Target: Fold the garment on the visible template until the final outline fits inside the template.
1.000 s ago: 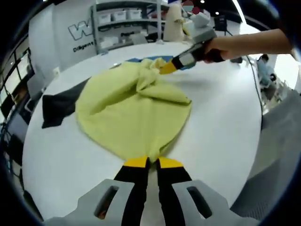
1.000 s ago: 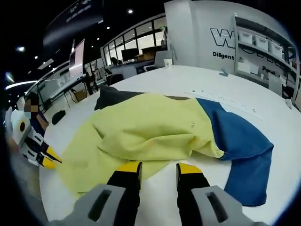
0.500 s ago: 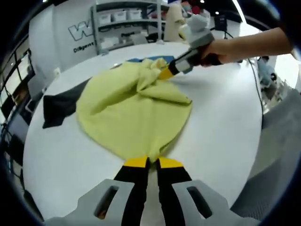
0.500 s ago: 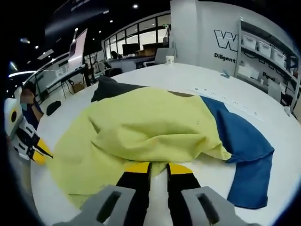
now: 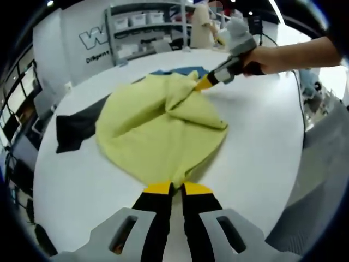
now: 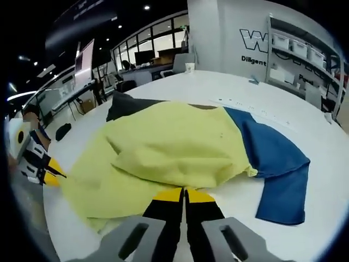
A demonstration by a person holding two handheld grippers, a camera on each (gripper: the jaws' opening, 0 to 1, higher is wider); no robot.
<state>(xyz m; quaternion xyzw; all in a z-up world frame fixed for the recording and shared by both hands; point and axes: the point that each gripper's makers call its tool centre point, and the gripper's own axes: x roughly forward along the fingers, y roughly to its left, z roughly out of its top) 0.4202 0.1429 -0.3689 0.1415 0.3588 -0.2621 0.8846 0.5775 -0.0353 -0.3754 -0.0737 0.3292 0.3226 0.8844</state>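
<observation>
A yellow garment (image 5: 158, 123) lies crumpled on a round white table (image 5: 256, 142), over a blue cloth (image 6: 275, 158) and a dark cloth (image 5: 73, 128). My left gripper (image 5: 171, 188) is shut on the garment's near edge. In the left gripper view the right gripper (image 5: 203, 83) comes in from the upper right in a person's hand, pinching the garment's far edge. In the right gripper view my right gripper (image 6: 184, 193) is shut on the yellow garment (image 6: 163, 150), and the left gripper (image 6: 52, 176) holds the opposite edge at the far left.
The dark cloth (image 6: 128, 103) sticks out from under the garment's far side in the right gripper view. Shelves with bins (image 5: 144, 24) stand behind the table. The table's edge (image 5: 297, 185) runs close on the right of the left gripper view.
My right gripper has shut on the yellow garment's edge; its jaws stood apart a second ago. The garment's far edge has been drawn slightly outward. My left gripper has kept its hold.
</observation>
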